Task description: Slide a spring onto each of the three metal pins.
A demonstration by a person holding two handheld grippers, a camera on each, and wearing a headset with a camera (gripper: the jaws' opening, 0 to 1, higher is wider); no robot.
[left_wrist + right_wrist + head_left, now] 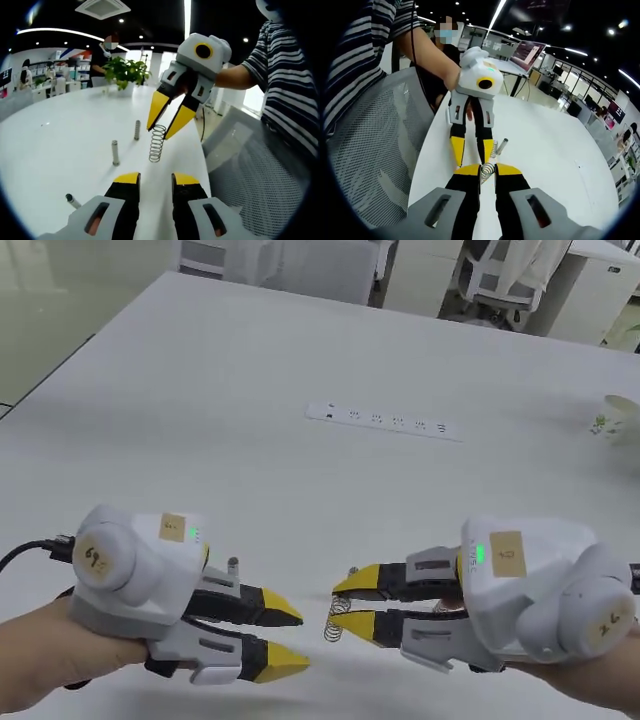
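I hold a gripper in each hand, low over the white table (200, 420). My right gripper (342, 605) has its yellow-tipped jaws pinched on the spring (336, 624), gripping it by its upper coils. In the left gripper view the rest of it hangs down towards the tabletop, and I cannot tell whether its lower end touches. My left gripper (303, 641) faces the right one tip to tip, near but apart. Its jaws are parted with nothing between them, and the spring sits in line with that gap, just ahead of it. The pins are off to one side of the spring in the left gripper view, all bare. The far pin (137, 129) stands upright near the spring, and the middle pin (115, 152) stands upright closer to my left jaws. The near pin (72, 201) is at the edge of the view, where the lens bends it so that I cannot tell whether it stands straight. Farther across the table lies a white power strip (385, 420). A potted plant (125, 70) stands at the table's far end, and a grey mesh chair (375, 150) is beside me at the table's edge.
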